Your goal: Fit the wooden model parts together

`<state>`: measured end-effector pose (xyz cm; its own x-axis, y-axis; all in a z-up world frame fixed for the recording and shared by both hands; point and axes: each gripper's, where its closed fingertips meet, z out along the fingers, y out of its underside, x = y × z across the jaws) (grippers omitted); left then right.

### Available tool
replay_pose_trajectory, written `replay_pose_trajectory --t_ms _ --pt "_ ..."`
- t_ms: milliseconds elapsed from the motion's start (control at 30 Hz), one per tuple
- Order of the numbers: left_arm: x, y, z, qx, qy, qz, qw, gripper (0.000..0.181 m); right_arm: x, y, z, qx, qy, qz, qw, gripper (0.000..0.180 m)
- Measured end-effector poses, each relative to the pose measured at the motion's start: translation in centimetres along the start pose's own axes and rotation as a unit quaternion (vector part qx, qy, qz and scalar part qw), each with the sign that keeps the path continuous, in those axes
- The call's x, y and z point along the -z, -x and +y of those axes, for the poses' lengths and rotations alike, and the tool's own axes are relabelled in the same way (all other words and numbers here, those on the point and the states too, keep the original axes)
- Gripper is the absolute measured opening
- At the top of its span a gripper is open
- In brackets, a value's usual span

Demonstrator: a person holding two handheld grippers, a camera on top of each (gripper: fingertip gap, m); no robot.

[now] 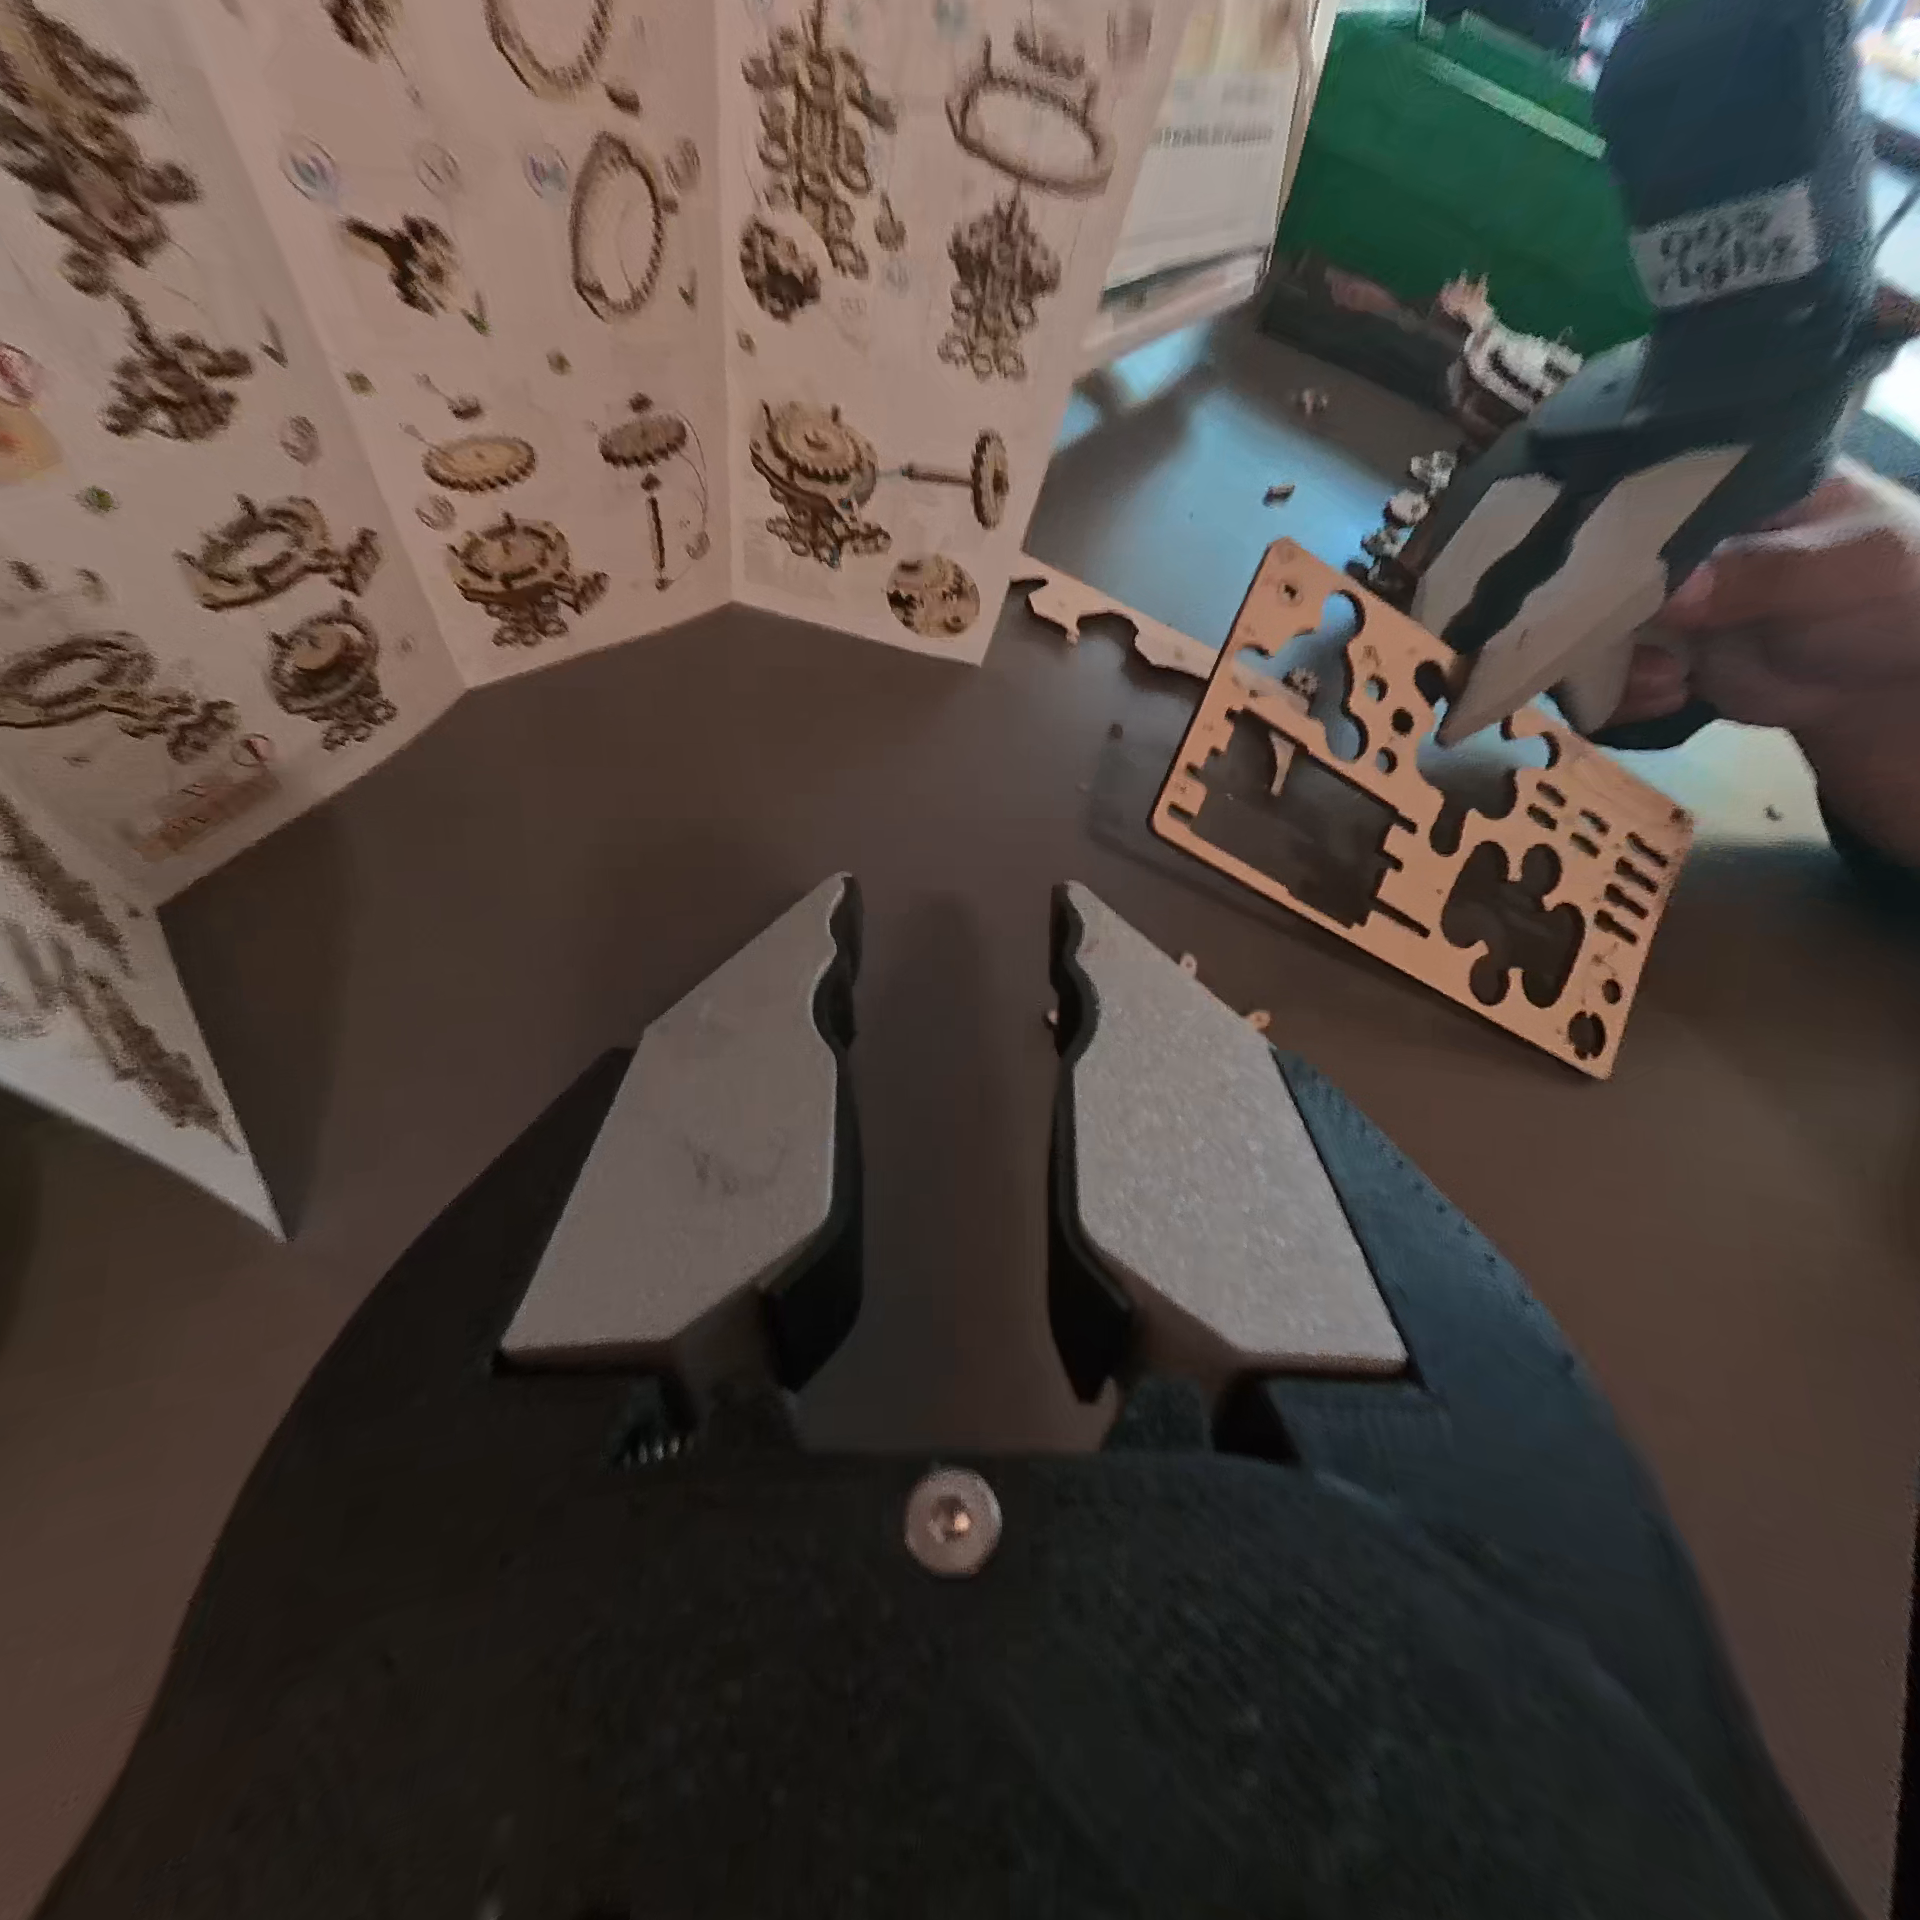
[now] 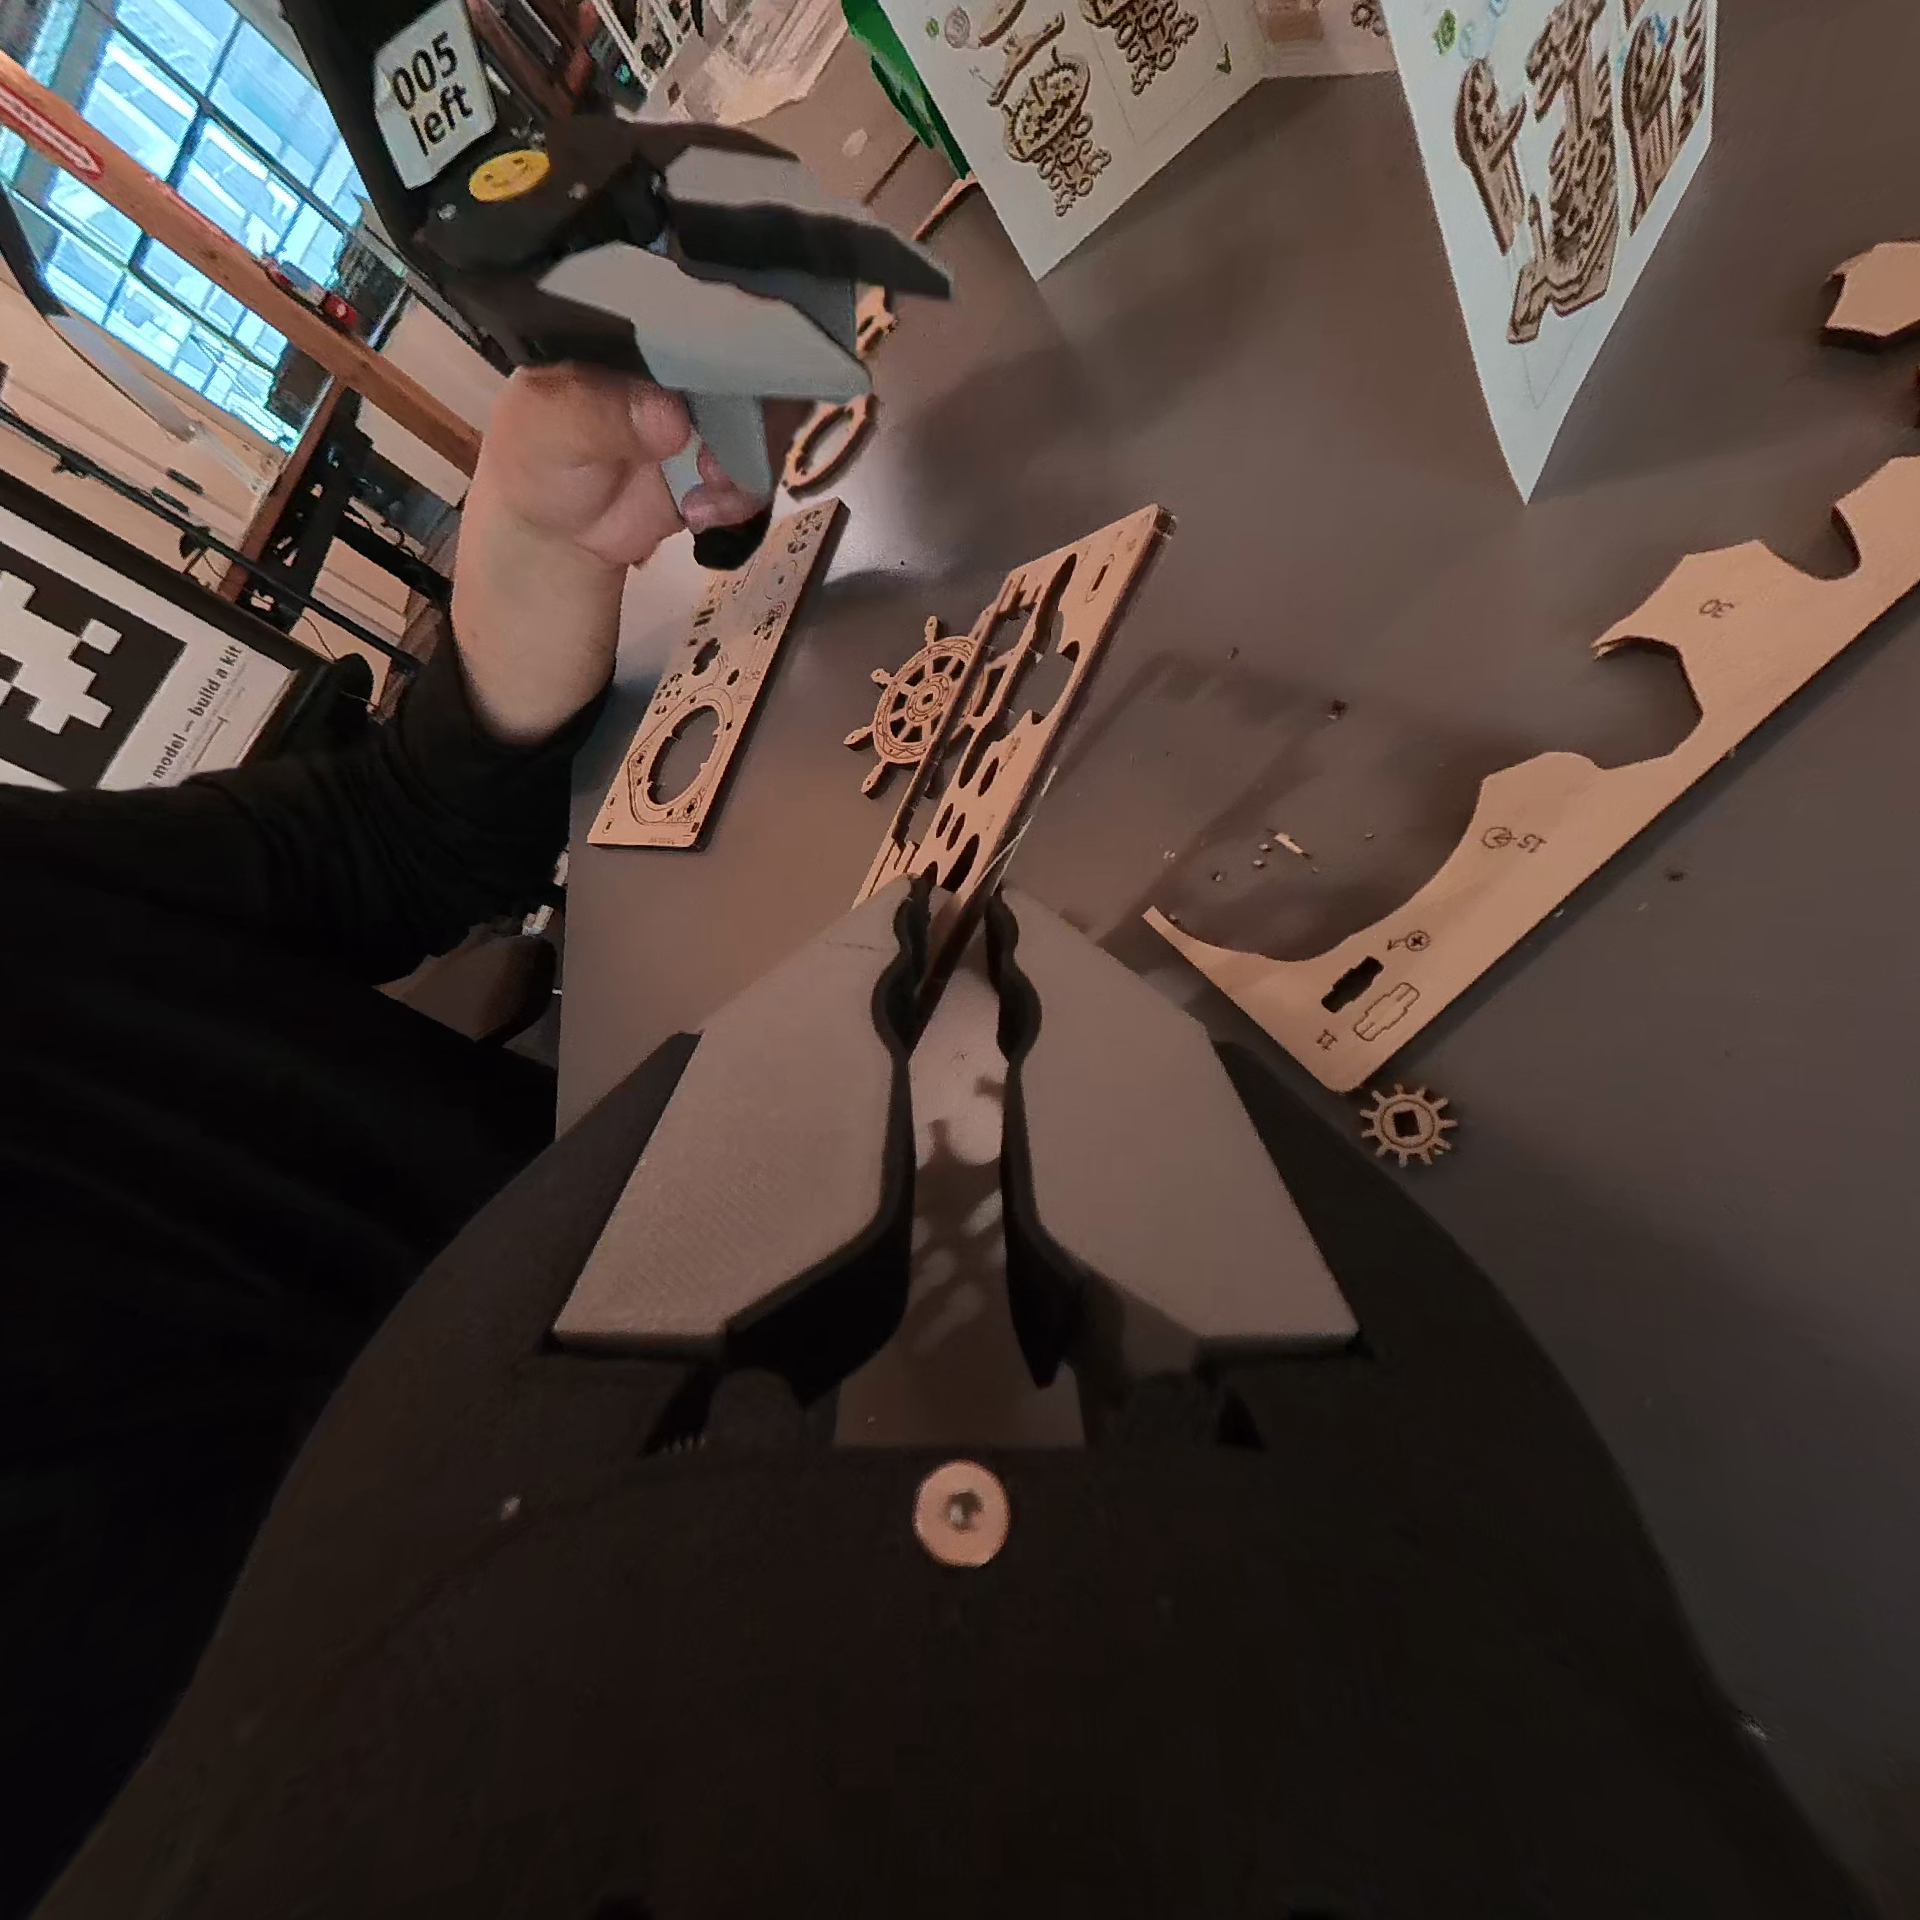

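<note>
A punched-out plywood parts sheet stands tilted, one edge on the grey table. My right gripper is shut on its near edge; the sheet runs forward from the fingertips. In the left wrist view that gripper shows at the right, held by a hand. My left gripper is open and empty, above bare table to the left of the sheet. It shows raised at upper left in the right wrist view. A wooden ship's wheel lies flat just left of the sheet.
A folded instruction sheet stands at the left and back. A second parts sheet lies by the left hand. A large leftover board and a small gear lie at the right. More wooden pieces lie at the back right. About 15 cm separates my left fingertips from my right. About 8 cm separates my left fingertips from the wooden ship's wheel.
</note>
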<state>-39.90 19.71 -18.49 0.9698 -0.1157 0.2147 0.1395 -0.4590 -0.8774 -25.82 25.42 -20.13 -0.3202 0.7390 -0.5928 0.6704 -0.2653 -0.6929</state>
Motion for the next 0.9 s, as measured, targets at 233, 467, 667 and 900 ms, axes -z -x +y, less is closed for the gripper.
replay_pose_trajectory --t_ms 233,467,667,900 --pt "6.5 -0.7 -3.1 0.008 -0.09 0.01 0.996 0.046 0.9 1.3 -0.4 0.012 -0.017 -0.028 0.999 0.005" --pt "17.5 1.7 0.8 0.019 -0.089 -0.095 0.991 0.046 0.8 4.5 -1.6 0.028 -0.026 -0.074 0.997 0.0" --pt "20.9 1.3 7.0 0.046 -0.054 -0.121 0.99 0.046 -1.5 6.1 -4.5 -0.01 -0.038 -0.098 0.994 0.0" --pt "21.0 0.4 11.0 0.069 -0.031 -0.101 0.992 0.046 -8.1 5.9 -9.2 -0.03 -0.03 -0.07 0.997 0.0"
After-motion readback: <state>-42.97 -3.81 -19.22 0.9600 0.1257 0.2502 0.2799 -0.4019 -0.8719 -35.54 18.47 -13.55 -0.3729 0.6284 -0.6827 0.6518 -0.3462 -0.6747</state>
